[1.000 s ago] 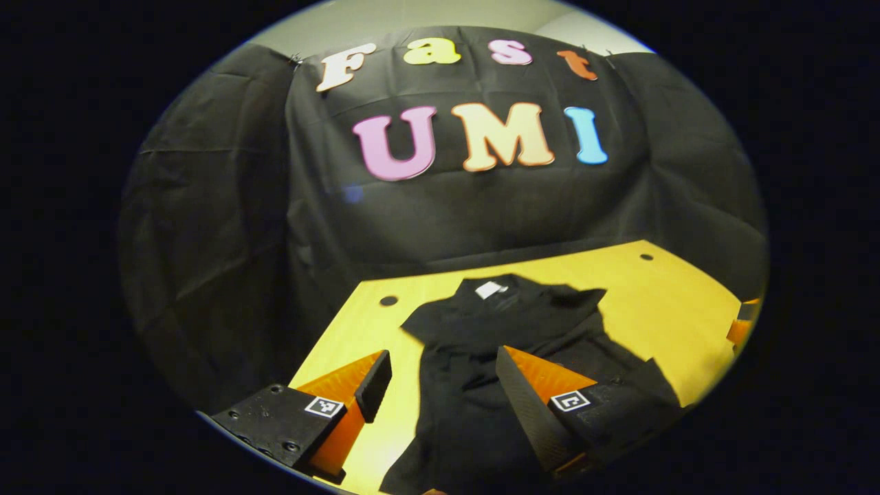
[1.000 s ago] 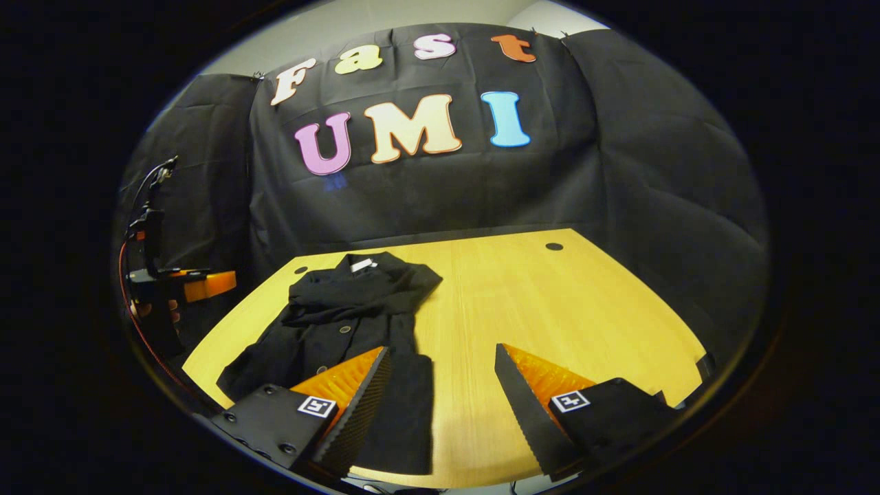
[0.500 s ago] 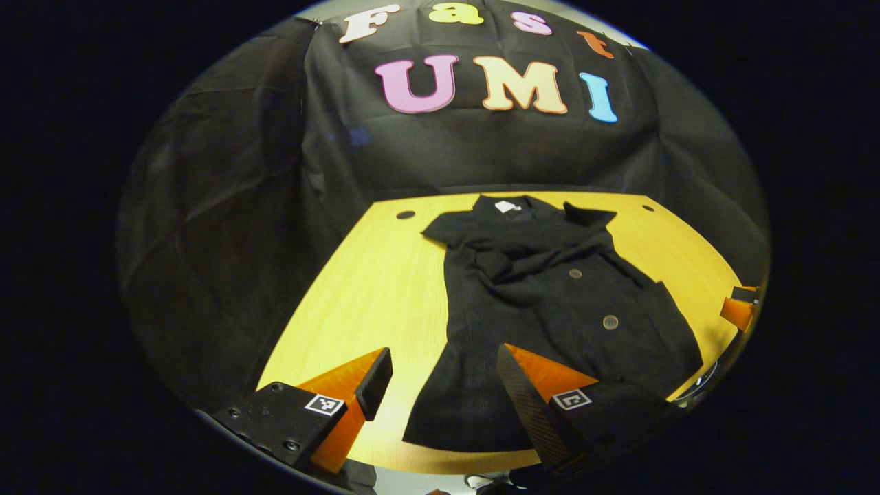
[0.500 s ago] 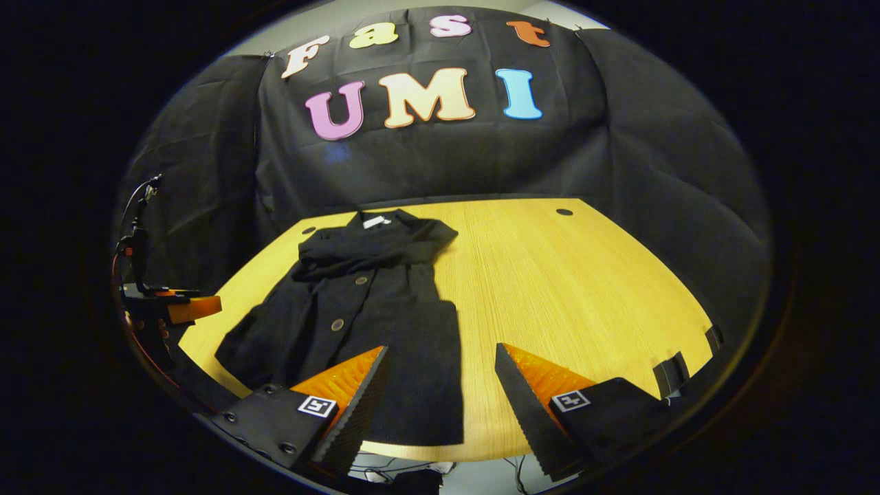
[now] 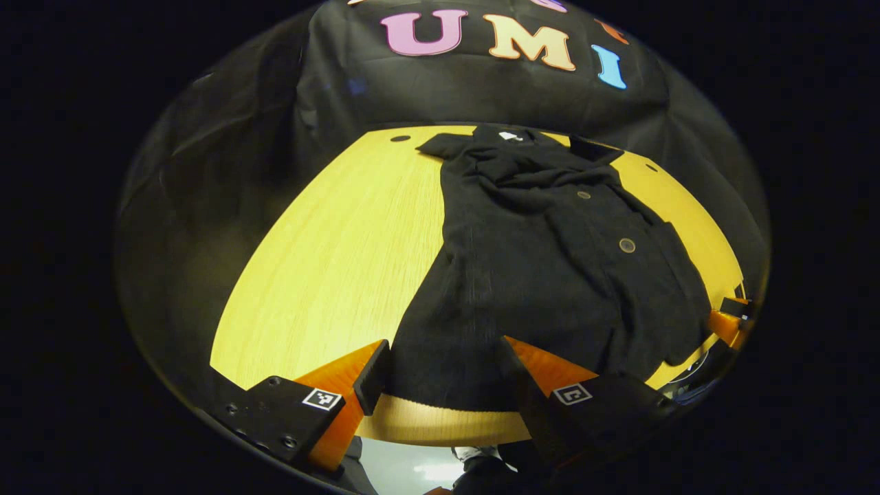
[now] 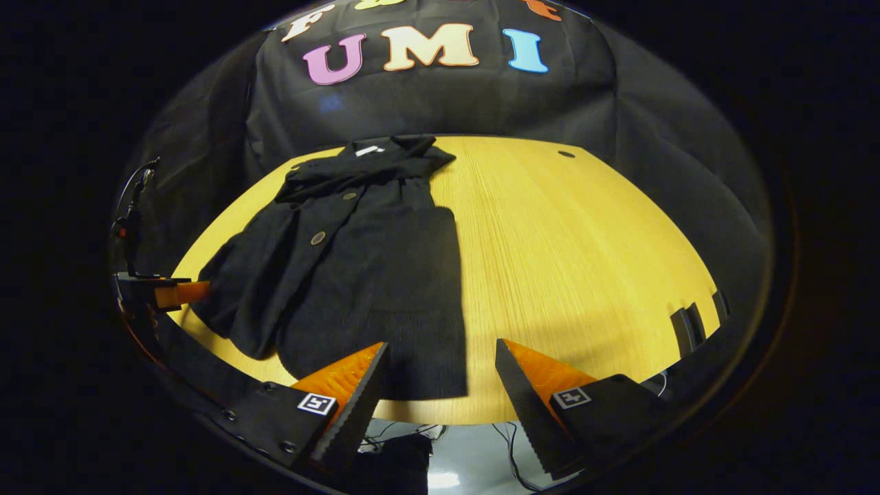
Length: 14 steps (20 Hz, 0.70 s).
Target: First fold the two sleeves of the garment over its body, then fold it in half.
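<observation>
A black buttoned garment (image 5: 550, 261) lies flat on the yellow wooden table (image 5: 330, 261), collar at the far end and hem at the near edge. Its sleeves lie bunched across the chest just below the collar. My left gripper (image 5: 443, 344) is open above the hem's left part, with cloth showing between its fingers. In the right gripper view the garment (image 6: 371, 261) takes up the table's (image 6: 584, 261) left half. My right gripper (image 6: 440, 344) is open over the hem's right corner and holds nothing. The left gripper (image 6: 161, 292) shows far off at the left edge of that view.
Round holes sit in the tabletop near the far corners (image 5: 400, 138) (image 6: 566, 154). Black clips (image 6: 694, 323) stand on the table's right edge. Cables and a pale floor (image 6: 440, 467) show below the near edge. Bare wood lies right of the garment.
Both grippers have drawn back toward the near edge and tilted down, so the hem now lies under their fingers. Both stay open. The garment has not moved.
</observation>
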Tool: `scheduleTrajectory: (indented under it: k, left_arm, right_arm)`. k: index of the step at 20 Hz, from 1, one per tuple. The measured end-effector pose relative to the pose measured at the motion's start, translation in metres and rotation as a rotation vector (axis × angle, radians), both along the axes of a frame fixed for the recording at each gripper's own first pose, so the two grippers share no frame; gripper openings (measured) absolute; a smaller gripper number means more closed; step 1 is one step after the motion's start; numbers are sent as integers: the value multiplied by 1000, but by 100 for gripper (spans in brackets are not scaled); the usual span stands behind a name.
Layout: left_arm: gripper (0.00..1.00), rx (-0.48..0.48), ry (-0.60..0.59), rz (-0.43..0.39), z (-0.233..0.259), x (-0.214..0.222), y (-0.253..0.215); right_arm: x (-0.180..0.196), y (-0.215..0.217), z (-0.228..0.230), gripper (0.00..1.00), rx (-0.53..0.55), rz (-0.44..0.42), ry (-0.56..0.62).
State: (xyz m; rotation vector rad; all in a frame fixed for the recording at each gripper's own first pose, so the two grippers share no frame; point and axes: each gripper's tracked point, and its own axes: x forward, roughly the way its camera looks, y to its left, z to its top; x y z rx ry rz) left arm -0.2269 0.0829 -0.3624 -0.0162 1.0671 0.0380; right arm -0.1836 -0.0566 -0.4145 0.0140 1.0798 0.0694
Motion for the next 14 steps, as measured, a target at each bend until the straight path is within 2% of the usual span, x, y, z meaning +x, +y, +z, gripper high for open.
scheduleTrajectory:
  k: [1,3,5,6,7,9,10,11,14]
  left_arm:
    - [96,-1,-39,1,6,6,-1]
    - [95,-7,-37,-13,5,6,-3]
    - [92,-23,-89,-32,4,7,-8]
    - [88,-21,-117,-57,7,7,-12]
    - [75,-24,-126,-73,4,2,-19]
    - [39,-55,-141,-113,4,1,-34]
    - [21,-50,-147,-111,5,1,-35]
    - [2,-41,-140,-113,4,0,-37]
    - [0,-64,-97,-99,8,-7,-44]
  right_arm:
    - [-6,0,-6,94,-1,2,35]
    - [-2,3,-2,96,17,11,23]
    - [2,10,-5,80,30,68,14]
    - [3,15,-5,64,41,96,7]
    - [4,19,-5,48,60,120,6]
    - [3,21,-6,10,87,126,4]
    - [2,21,-7,11,98,126,13]
    - [0,21,-6,6,112,131,27]
    - [-10,17,-1,5,118,162,57]
